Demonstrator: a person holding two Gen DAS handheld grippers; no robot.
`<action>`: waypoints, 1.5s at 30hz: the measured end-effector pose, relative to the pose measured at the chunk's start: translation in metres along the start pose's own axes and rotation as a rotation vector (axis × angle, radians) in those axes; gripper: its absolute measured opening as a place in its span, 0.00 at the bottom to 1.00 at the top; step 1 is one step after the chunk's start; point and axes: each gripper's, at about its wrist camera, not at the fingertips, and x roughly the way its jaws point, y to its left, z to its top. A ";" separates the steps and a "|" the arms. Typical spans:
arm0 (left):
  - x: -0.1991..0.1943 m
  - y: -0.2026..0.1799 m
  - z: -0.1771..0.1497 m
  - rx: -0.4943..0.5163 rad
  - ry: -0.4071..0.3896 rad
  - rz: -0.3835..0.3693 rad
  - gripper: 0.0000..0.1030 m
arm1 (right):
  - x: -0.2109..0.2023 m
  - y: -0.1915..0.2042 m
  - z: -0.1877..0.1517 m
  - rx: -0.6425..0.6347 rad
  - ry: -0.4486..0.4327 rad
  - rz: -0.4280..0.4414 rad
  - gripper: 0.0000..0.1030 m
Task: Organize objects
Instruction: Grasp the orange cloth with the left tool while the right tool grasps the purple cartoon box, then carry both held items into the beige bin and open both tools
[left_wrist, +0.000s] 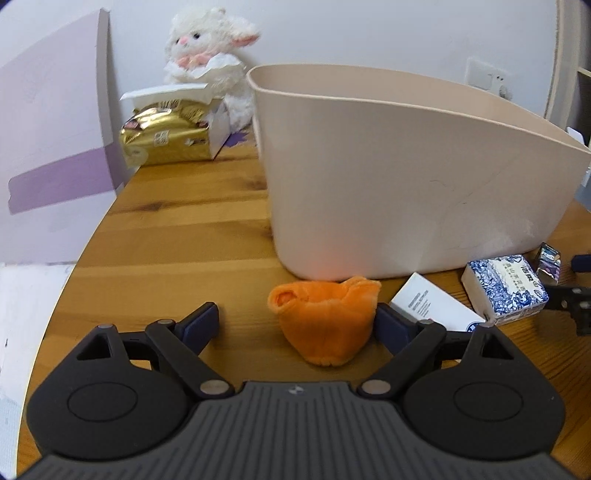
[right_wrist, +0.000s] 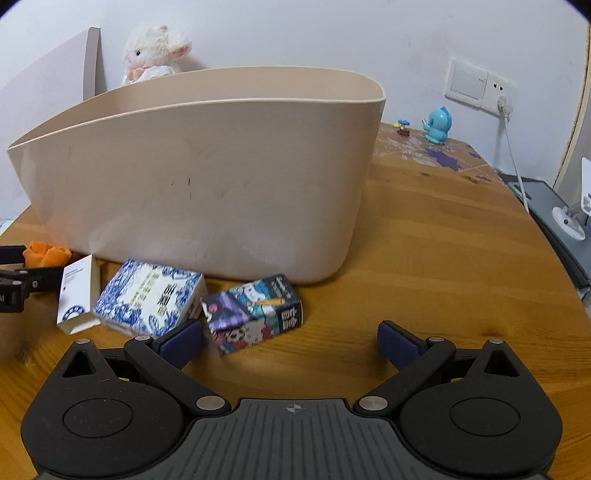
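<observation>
**While the bin waits, the first pickups are lined up**

With both grippers spread wide and nothing held, the task is judged to be at its approach step — no item can be seen inside the bin (left_wrist: 406, 177), though its interior is mostly hidden. The left gripper (left_wrist: 295, 325) is set low over the table (left_wrist: 177, 236), its jaws either side of the orange plush (left_wrist: 325, 321); the right-hand finger looks to be touching it, the left one well clear. The right gripper (right_wrist: 290, 343) is aimed at the carton (right_wrist: 255, 314), which lies nearer its left finger than its right. A white box (right_wrist: 79, 295) and a tissue pack (right_wrist: 151, 299) are lying between the two, just in front of the bin.

Next, the left jaws would need to be closed on the plush, which should compress easily — then it must be lifted over the tall rim. The right gripper would need shifting leftward first.
</observation>
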 end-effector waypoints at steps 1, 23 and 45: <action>-0.001 -0.001 0.000 0.008 -0.009 -0.011 0.81 | 0.001 0.000 0.001 -0.001 -0.006 0.002 0.96; -0.029 -0.010 -0.013 0.039 -0.020 -0.097 0.21 | -0.030 0.001 -0.014 0.016 -0.036 0.041 0.48; -0.151 0.013 0.024 0.076 -0.223 -0.046 0.20 | -0.143 -0.007 0.010 0.006 -0.273 0.049 0.48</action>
